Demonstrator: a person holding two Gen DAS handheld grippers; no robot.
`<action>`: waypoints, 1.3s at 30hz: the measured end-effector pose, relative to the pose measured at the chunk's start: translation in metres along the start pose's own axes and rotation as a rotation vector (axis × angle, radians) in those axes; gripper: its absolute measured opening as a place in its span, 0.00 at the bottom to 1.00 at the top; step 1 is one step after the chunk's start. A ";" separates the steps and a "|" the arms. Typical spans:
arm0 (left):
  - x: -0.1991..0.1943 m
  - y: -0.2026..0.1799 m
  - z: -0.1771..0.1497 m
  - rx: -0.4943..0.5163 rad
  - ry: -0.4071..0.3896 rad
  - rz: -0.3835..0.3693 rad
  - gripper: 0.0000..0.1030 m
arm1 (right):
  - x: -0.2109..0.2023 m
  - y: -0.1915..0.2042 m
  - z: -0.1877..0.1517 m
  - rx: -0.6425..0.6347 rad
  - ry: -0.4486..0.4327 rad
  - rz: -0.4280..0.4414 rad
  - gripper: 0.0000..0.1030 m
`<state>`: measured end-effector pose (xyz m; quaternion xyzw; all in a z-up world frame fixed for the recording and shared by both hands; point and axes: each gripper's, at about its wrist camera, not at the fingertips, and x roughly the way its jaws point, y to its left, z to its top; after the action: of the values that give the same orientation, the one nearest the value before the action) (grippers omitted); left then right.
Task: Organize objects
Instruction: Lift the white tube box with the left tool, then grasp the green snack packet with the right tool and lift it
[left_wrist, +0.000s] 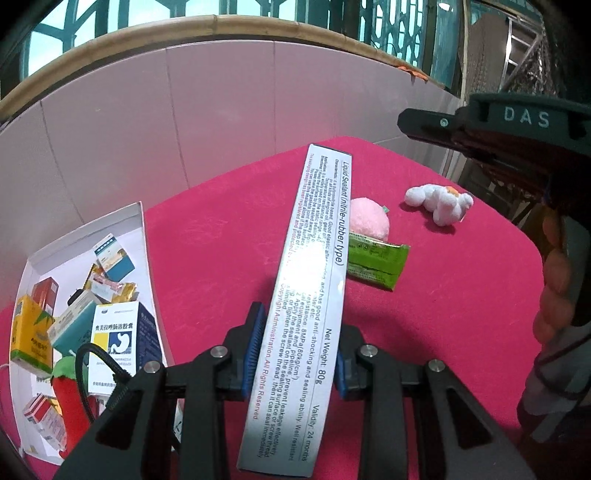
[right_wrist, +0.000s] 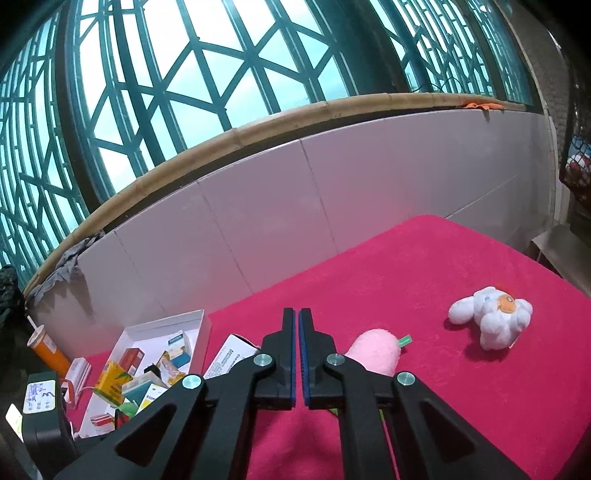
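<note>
Long grey sealant box (left_wrist: 309, 295), black-and-red print

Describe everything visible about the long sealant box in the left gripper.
The sealant box is a long, narrow, glossy grey carton, apparently cardboard, printed "Liquid Sealant (nitrile-rubber type)", "Net Weight: 80g". The left gripper clamps its long sides in blue-padded jaws, holding it clear of the red cloth, far end tilted toward the wall. Glare whitens its middle.
</note>
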<state>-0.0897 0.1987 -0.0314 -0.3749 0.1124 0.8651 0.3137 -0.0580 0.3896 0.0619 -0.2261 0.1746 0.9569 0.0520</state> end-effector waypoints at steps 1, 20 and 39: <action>0.000 0.000 0.000 -0.006 -0.002 -0.003 0.30 | -0.001 0.001 0.000 -0.001 -0.002 0.002 0.02; -0.011 0.025 -0.008 -0.110 -0.018 -0.048 0.30 | -0.025 -0.016 -0.004 0.066 -0.006 0.015 0.02; -0.043 0.042 -0.015 -0.157 -0.088 -0.034 0.30 | -0.030 0.028 -0.012 0.003 0.014 0.096 0.02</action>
<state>-0.0849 0.1393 -0.0123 -0.3618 0.0241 0.8814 0.3027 -0.0313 0.3582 0.0744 -0.2241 0.1869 0.9565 0.0053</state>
